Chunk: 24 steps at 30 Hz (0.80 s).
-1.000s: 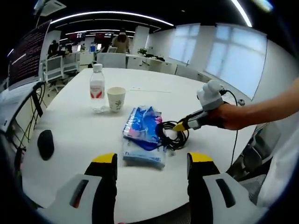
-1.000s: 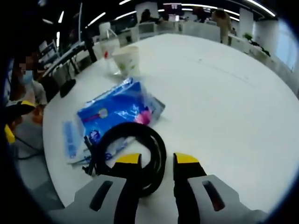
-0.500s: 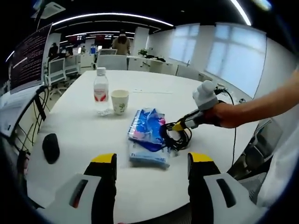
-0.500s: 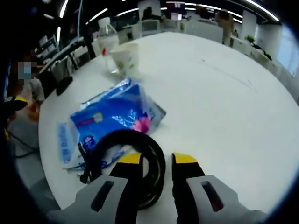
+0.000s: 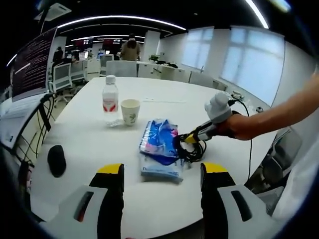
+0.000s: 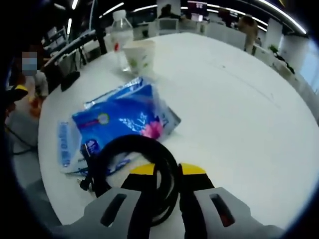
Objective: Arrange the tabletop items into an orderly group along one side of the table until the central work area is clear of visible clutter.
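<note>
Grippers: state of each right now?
Left gripper: open, holding nothing.
Right gripper: jaws closed on the black cable coil.

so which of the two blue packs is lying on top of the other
The darker blue pack with the pink print lies on top. The paler, clear-wrapped pack sits flat on the table beneath it, next to the black cable coil in the right claw.

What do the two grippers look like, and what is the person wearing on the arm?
The left gripper has two wide grey jaws with yellow tips, each with a dark slot showing red inside. The right gripper looks the same; seen from the left gripper view, it has a slim dark body with a yellow tip and a thin black wire hanging behind it. The forearm is bare; a white garment shows nearby.
</note>
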{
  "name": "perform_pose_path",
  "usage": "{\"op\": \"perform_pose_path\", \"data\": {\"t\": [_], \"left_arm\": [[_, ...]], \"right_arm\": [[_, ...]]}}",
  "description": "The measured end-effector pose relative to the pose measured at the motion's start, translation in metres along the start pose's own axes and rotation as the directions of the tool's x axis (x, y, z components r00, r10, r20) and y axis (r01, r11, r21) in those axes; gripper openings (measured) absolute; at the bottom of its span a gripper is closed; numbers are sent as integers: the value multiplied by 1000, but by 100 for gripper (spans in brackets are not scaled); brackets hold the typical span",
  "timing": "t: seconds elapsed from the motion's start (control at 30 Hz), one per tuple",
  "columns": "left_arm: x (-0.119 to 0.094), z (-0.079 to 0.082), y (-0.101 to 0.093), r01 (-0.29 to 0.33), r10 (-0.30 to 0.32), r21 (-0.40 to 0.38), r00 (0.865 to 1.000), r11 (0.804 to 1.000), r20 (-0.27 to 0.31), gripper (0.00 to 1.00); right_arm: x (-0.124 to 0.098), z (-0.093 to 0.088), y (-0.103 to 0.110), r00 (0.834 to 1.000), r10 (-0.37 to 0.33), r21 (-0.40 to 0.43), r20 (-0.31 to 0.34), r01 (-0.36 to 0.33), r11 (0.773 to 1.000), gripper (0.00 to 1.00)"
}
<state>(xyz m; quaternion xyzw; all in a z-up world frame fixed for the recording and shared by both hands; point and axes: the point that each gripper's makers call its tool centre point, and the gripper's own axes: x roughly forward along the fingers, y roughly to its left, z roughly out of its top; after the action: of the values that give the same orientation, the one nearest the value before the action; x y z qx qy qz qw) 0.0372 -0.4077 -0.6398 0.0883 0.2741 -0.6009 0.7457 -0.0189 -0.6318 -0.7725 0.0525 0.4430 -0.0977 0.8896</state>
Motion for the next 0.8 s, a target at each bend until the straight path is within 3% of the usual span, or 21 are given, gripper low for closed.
{"op": "perform_pose_path", "data": {"t": [0.13,0.43,0.8], "left_arm": [[-2,0,2,-2,2,-1,1000,1000,-1,62],[-3,-1,6,-7,7,-9,1000,1000,0,61],[0,-5,-1,18,-18,-1,1000,1000,-13,61]], "right_arm": [[-2,-2,1,1000,-1,-27,-12,0,1000,9],[-22,1,-1,999,-9,-5,52,10,1000,7],[-35,-3,3,998,-10,-50,65,14,999,6]]}}
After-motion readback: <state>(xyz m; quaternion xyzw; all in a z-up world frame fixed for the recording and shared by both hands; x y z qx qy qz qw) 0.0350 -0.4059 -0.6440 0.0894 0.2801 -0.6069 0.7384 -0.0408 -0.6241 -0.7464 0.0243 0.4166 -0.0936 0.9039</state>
